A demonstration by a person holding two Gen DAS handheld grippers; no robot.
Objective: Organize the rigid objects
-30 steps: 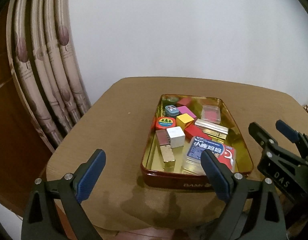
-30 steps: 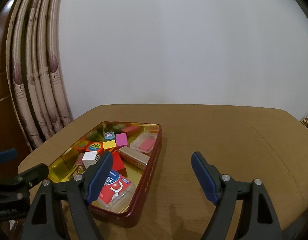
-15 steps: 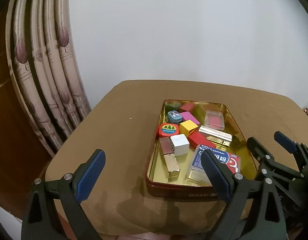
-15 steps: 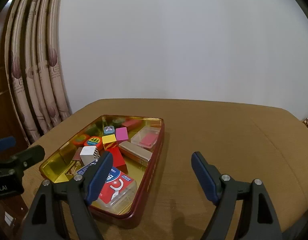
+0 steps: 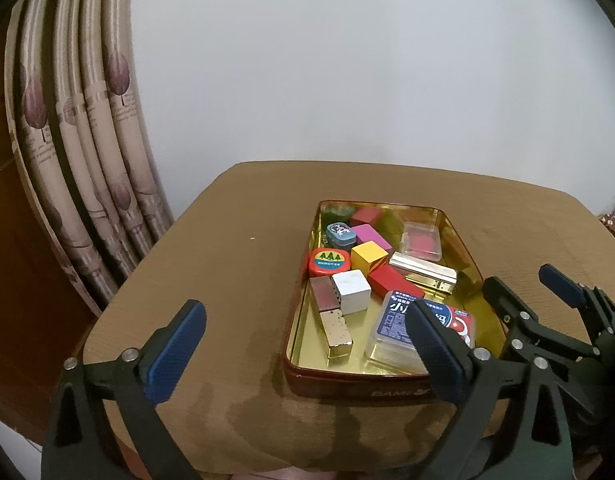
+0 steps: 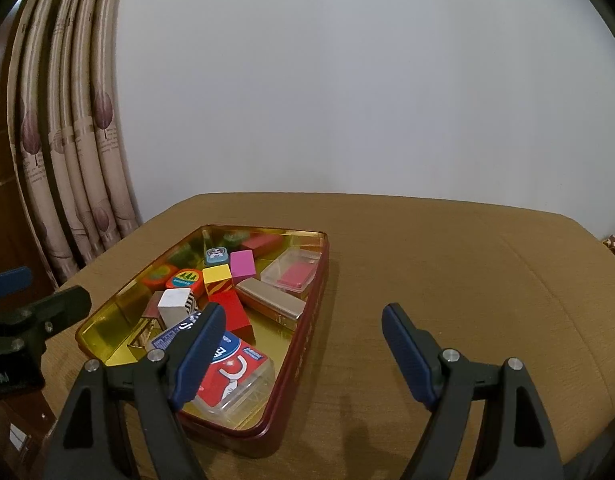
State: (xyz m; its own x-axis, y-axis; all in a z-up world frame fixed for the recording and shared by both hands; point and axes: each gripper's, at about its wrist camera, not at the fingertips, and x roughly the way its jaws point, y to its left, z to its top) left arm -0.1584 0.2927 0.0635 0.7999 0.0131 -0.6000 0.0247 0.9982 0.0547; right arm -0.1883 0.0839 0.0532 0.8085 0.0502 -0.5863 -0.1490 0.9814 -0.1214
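A dark red tin tray (image 5: pixel 359 388) with a gold inside sits on the brown table (image 5: pixel 235 264). It holds several small things: a white cube (image 5: pixel 351 291), a yellow cube (image 5: pixel 369 255), a red block (image 5: pixel 393 282), a pink block (image 5: pixel 373 237), a round orange tin (image 5: pixel 329 261), a metal case (image 5: pixel 423 272) and a blue-red floss box (image 5: pixel 395 326). My left gripper (image 5: pixel 303 352) is open and empty, above the table's near edge beside the tray. My right gripper (image 6: pixel 303 352) is open and empty, over the tray's (image 6: pixel 307 328) near right rim.
Patterned curtains (image 5: pixel 79 152) hang at the left beside a white wall (image 5: pixel 347 60). A clear box with a red card (image 6: pixel 293 276) lies at the tray's far right. Bare brown tabletop (image 6: pixel 467 280) stretches to the right of the tray.
Both grippers have drawn back and risen a little, so the tray looks farther and smaller. Both stay open. The things in the tray have not moved.
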